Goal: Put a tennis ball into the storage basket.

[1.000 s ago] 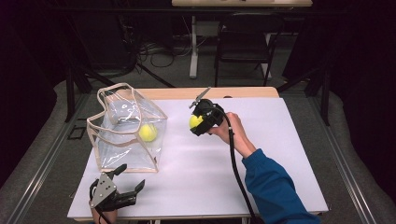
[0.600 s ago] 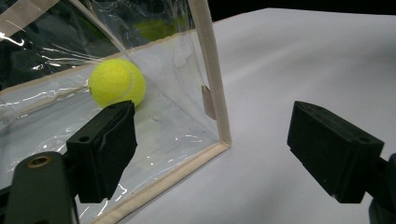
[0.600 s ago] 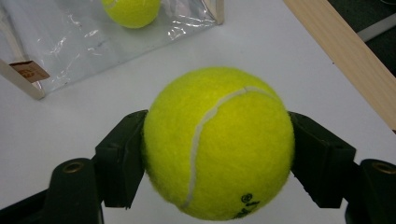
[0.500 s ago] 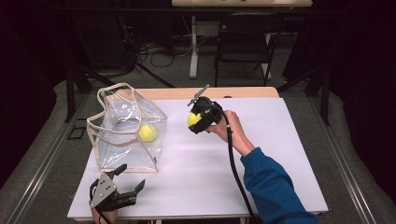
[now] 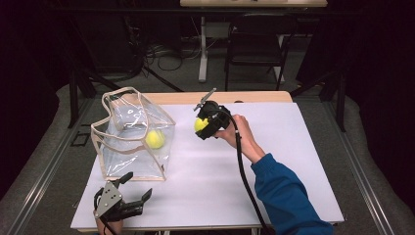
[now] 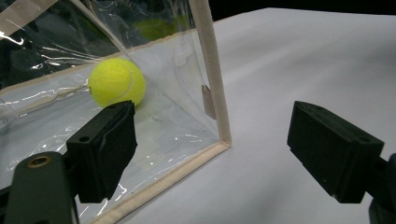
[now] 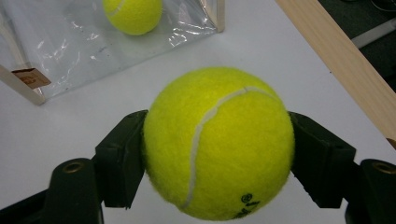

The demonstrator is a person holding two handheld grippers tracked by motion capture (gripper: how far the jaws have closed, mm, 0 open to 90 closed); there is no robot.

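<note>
A yellow tennis ball (image 7: 218,142) sits squeezed between the jaws of my right gripper (image 5: 201,125), which hovers over the white table (image 5: 293,161) right of the bag. The clear plastic bag (image 5: 132,134) with beige trim stands on the table's left half and holds a second tennis ball (image 5: 155,139) (image 6: 116,81) (image 7: 133,14). My left gripper (image 5: 132,193) rests near the table's front left corner, its jaws wide apart with nothing between them. In the left gripper view its black pads (image 6: 105,149) frame the bag's near corner (image 6: 219,135).
A wooden strip (image 5: 220,97) runs along the table's far edge. Beyond it stand a dark chair (image 5: 254,49) and cables on the floor. White table surface stretches right and in front of the right hand.
The right gripper with its ball has shifted very slightly left toward the bag. The left gripper has not moved.
</note>
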